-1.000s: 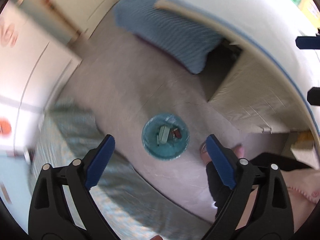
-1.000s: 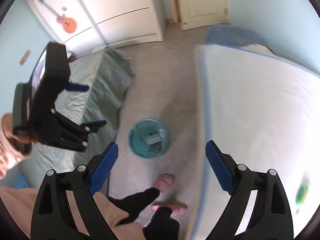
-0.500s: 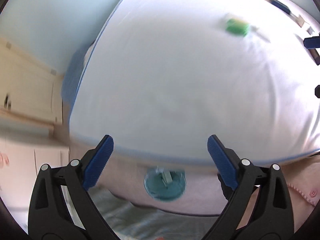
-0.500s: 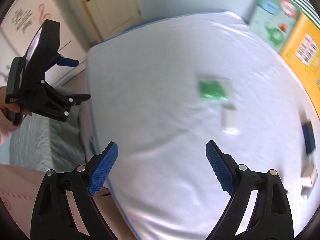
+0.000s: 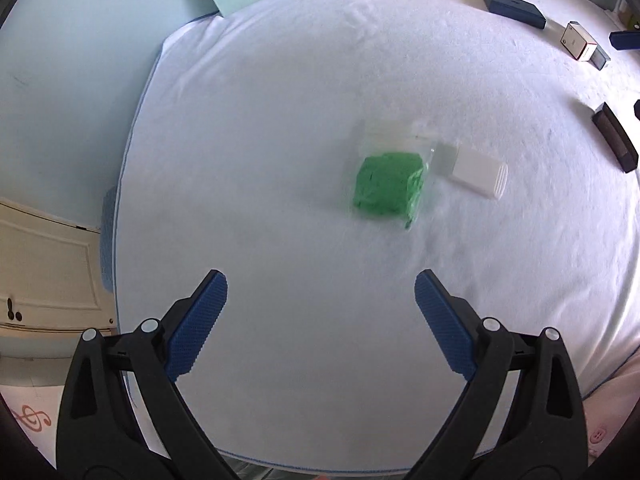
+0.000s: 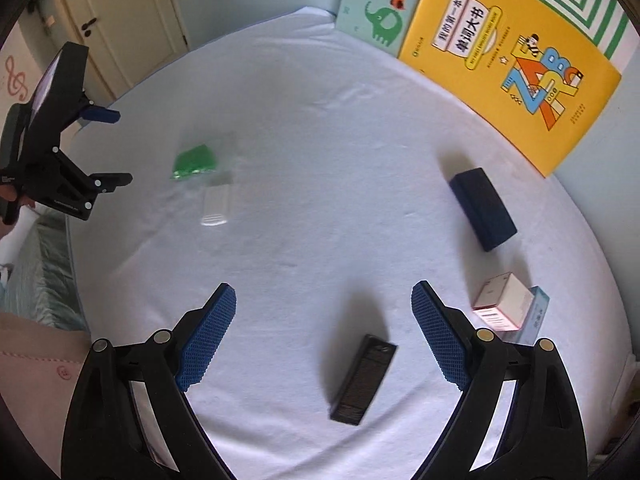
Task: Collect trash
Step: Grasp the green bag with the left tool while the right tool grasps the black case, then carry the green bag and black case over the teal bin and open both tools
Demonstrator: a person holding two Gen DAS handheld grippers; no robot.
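Left tool (image 5: 320, 304) and right tool (image 6: 323, 312) both gaping, empty, above white bed (image 6: 320, 120). Green bag (image 5: 387, 188) mid-bed, white box (image 5: 478, 173) just right of it — black box (image 6: 363, 378) near right tool.

I read "ABC" on the yellow book (image 6: 508, 60) upper right, and "R" on the elephant book (image 6: 374, 4) beside it.
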